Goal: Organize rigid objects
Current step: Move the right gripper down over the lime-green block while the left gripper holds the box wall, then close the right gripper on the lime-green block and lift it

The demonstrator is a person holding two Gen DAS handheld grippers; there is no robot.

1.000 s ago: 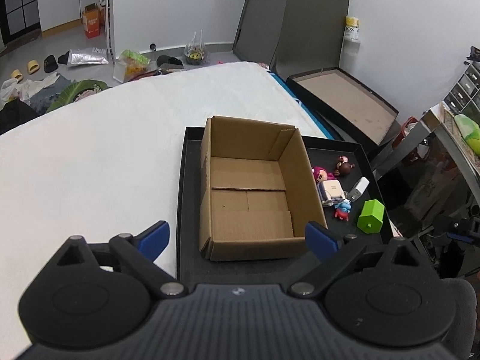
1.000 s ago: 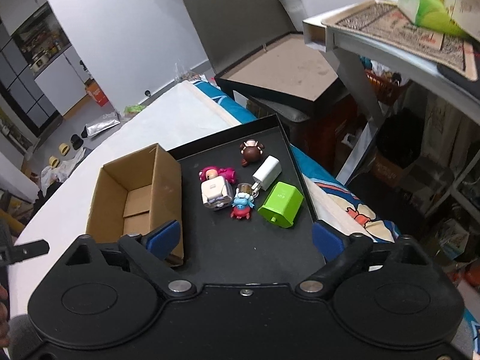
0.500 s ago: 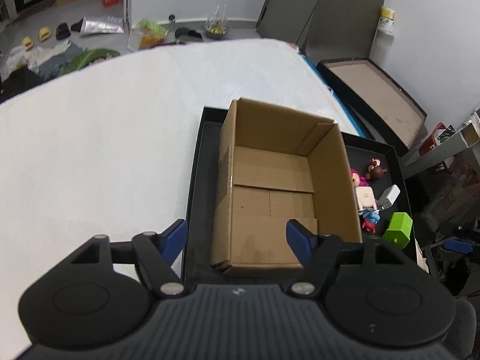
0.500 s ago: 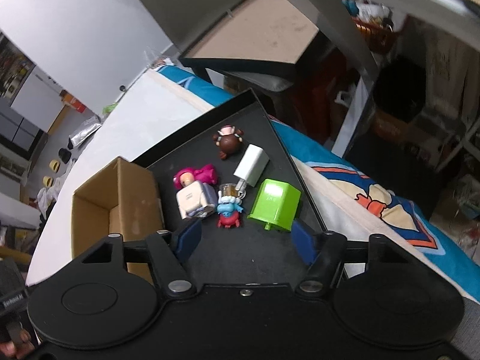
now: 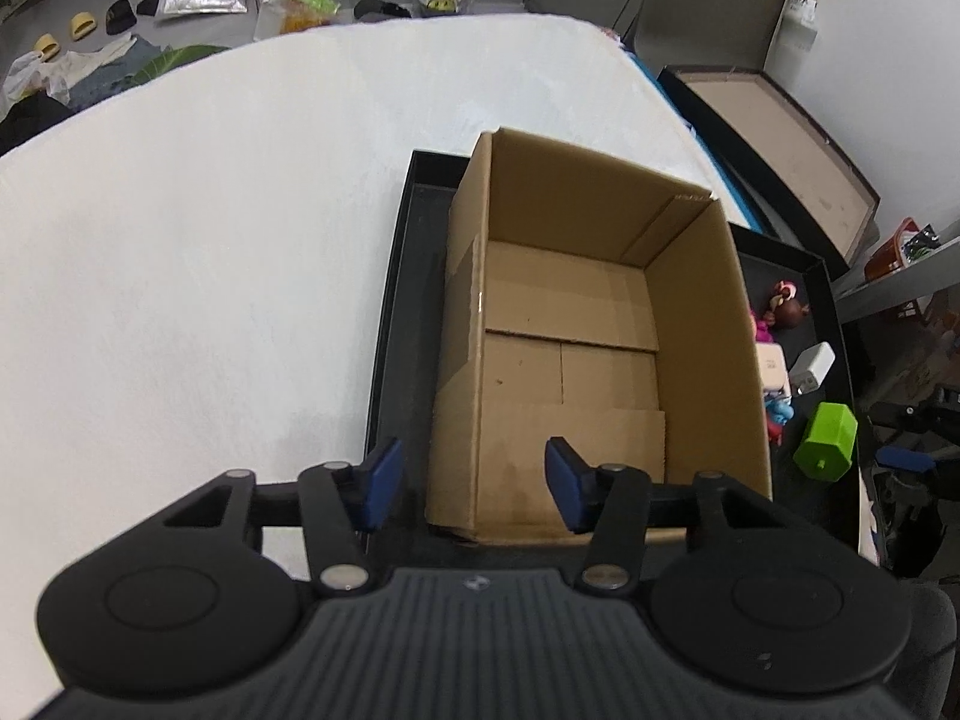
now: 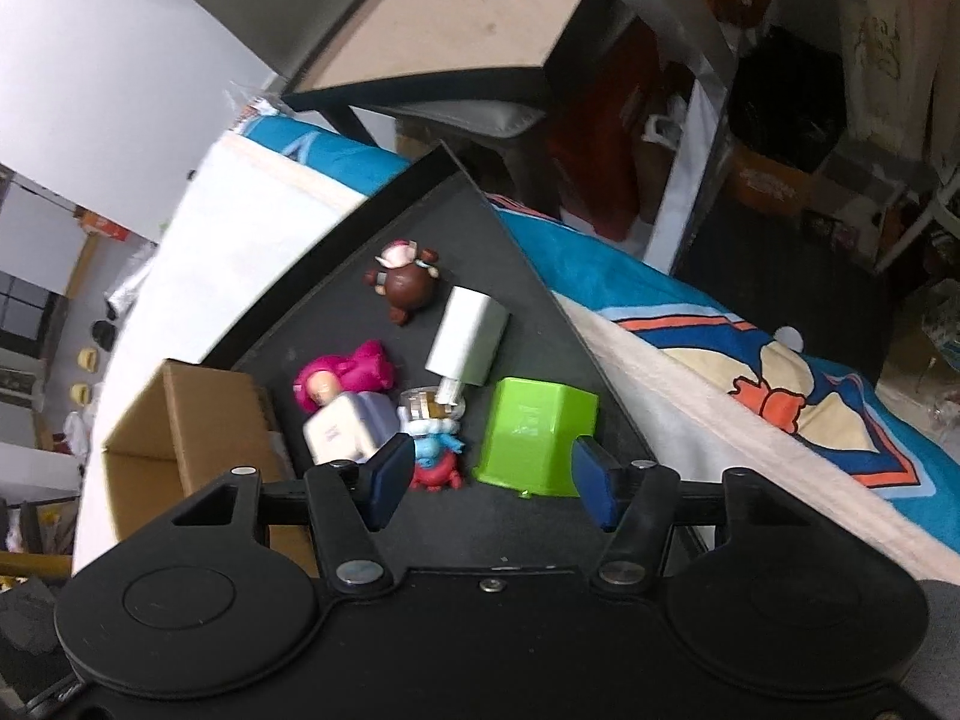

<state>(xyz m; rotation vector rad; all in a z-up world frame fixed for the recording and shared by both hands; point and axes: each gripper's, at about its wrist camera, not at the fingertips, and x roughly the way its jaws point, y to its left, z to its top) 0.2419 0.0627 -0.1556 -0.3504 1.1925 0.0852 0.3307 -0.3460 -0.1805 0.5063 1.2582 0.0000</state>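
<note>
An open, empty cardboard box (image 5: 576, 348) stands in a black tray (image 5: 390, 324). My left gripper (image 5: 474, 489) is open and straddles the box's near left corner, one pad outside and one inside. Beside the box in the tray lie small toys: a green block (image 6: 534, 432), a white charger (image 6: 471, 336), a brown figure (image 6: 408, 285), a pink-haired doll (image 6: 342, 378) and a blue-and-red figure (image 6: 435, 459). My right gripper (image 6: 492, 483) is open just above the green block, its pads on either side of the block's near end. The green block also shows in the left wrist view (image 5: 828, 441).
The tray rests on a white bed surface (image 5: 210, 240) with a blue patterned sheet (image 6: 750, 372) at its edge. A large open dark case (image 5: 780, 138) stands beyond the bed. Clutter covers the floor (image 5: 120, 42) and shelves to the right.
Both grippers have moved forward and down. The left one now straddles the box's near corner. The right one has closed in on the green block, and both jaws have narrowed somewhat.
</note>
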